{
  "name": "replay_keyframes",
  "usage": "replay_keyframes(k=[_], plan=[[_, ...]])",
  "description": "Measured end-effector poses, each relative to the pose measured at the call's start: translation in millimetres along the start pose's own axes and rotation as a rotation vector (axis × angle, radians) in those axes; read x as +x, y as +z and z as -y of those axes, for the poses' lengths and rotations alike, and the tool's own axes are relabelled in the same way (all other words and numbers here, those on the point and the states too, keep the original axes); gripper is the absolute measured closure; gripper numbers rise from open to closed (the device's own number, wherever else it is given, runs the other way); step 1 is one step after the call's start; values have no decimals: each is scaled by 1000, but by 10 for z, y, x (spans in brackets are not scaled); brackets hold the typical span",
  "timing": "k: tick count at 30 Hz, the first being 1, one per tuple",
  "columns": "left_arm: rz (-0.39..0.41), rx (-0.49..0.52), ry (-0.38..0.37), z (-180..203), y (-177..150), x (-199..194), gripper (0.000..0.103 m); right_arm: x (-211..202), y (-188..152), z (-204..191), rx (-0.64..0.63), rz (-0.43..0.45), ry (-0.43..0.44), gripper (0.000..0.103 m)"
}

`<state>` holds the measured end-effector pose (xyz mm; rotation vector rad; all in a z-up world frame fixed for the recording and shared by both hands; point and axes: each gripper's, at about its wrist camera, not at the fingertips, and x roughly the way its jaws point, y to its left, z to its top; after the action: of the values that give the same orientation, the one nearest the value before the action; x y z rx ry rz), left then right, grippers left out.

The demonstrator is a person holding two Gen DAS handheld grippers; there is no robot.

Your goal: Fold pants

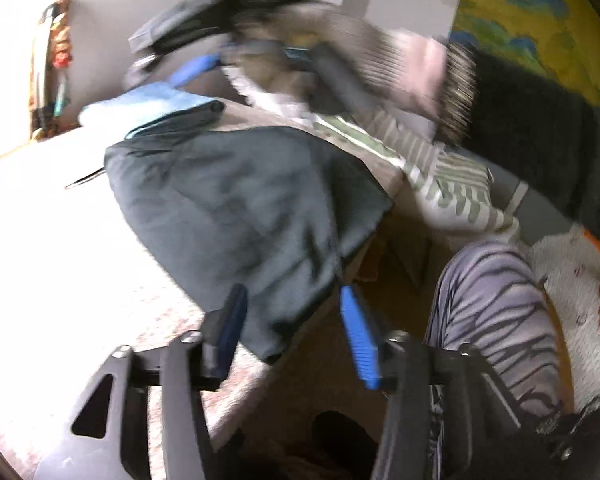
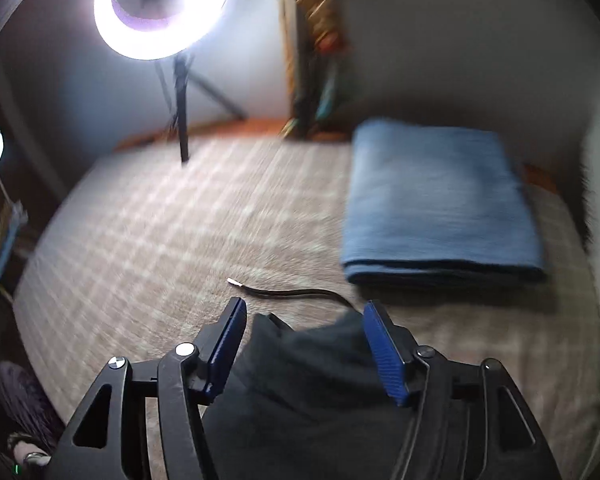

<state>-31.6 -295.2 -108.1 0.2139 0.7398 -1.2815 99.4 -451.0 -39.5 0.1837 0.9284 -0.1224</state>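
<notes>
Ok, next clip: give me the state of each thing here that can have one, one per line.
Left gripper: open, dark pants cloth between its fingers.
Right gripper: open, over dark cloth.
Dark pants: partly folded, hanging off the bed edge.
Blue cloth: folded flat on the bed.
Ring light: on.
Cable: loose, unplugged end on the bed.

no readable text, labels or numbers anywhere
</notes>
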Motion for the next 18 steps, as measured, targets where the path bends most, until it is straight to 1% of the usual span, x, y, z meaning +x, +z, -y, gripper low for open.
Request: replay_keyframes(k=[1, 2, 3, 4, 5, 7, 9, 10, 12, 14, 18], plan=[[4, -15, 5, -36, 15, -22, 50, -119, -45, 61, 25, 12, -1, 32], [9, -30, 15, -66, 40, -35, 49, -240, -116, 127, 47, 27, -5, 32], [15, -52, 28, -118, 69, -51, 46, -331, -180, 173, 59, 36, -9, 32], [21, -82, 36, -184, 102, -66, 44, -466, -261, 235, 72, 44, -18, 27], [26, -117, 40, -258, 142, -79, 44, -565, -350, 291, 84, 52, -28, 16], [31, -168, 43, -341, 219, -74, 42, -738, -536, 424, 104, 68, -47, 7], [31, -217, 41, -477, 327, -54, 39, -847, -664, 555, 113, 55, -80, 4], [27, -229, 40, -519, 381, -25, 38, -887, -748, 639, 126, 46, -100, 2], [7, -244, 51, -618, 491, 63, 36, -945, -867, 785, 160, 36, -111, 1], [-13, -272, 60, -732, 592, 171, 36, -924, -992, 963, 213, 3, -94, 0], [-66, -412, 45, -1078, 716, 403, 36, -772, -1199, 1206, 293, -40, -24, 0]])
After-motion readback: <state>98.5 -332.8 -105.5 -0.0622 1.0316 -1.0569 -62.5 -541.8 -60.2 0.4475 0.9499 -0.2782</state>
